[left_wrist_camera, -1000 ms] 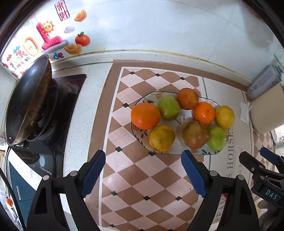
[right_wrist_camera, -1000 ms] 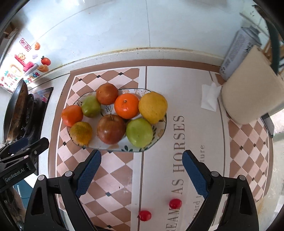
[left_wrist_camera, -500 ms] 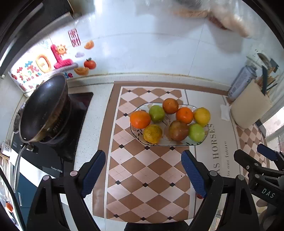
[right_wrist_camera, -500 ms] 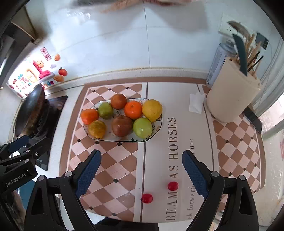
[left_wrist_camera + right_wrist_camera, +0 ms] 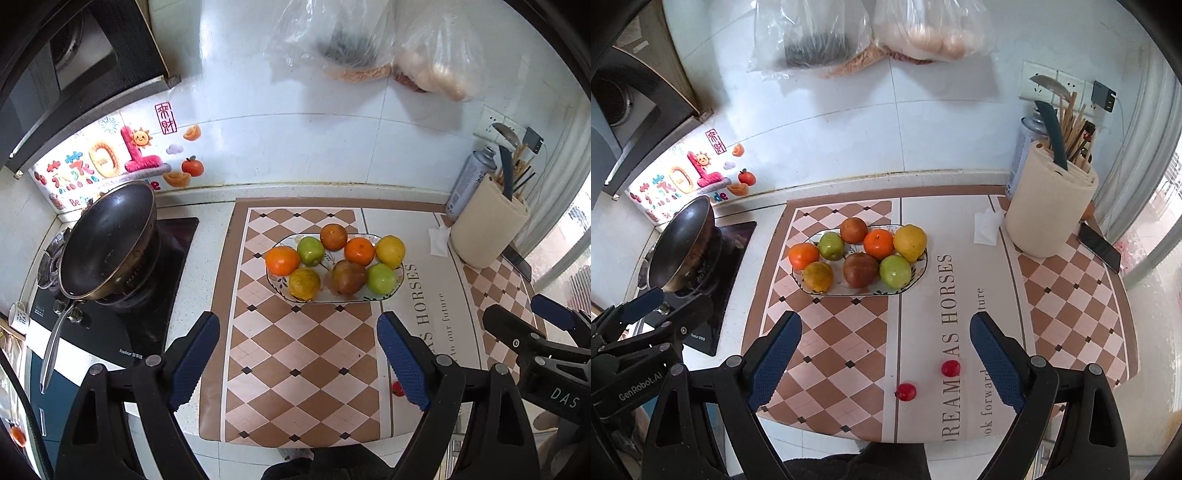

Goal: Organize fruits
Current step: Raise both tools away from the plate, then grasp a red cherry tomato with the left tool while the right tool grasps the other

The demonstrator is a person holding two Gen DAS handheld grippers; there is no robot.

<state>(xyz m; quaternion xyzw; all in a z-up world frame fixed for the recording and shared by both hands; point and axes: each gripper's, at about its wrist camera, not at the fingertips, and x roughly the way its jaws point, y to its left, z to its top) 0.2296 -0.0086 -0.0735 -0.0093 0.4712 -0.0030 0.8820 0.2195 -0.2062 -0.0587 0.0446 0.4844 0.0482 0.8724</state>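
A patterned oval plate (image 5: 280, 284) (image 5: 921, 271) on the checkered mat holds several fruits: oranges (image 5: 282, 260) (image 5: 878, 243), green ones (image 5: 381, 278) (image 5: 895, 271), a yellow one (image 5: 910, 243) and a brownish-red one (image 5: 860, 269). Two small red fruits (image 5: 950, 367) (image 5: 906, 391) lie loose on the mat near its front edge. My left gripper (image 5: 298, 356) hangs open and empty above the mat, well short of the plate. Just as far back, my right gripper (image 5: 885, 360) is open with nothing between its fingers.
A black wok (image 5: 107, 240) sits on the stove at the left. At the right stand a cream utensil holder (image 5: 1049, 218), a spray can (image 5: 469, 182), a tissue (image 5: 987, 225) and a phone (image 5: 1099, 247). Plastic bags (image 5: 864, 33) hang on the tiled wall.
Both grippers have risen and pulled back from the plate, so the fruits look smaller and more of the wall and counter shows. Both stay open.
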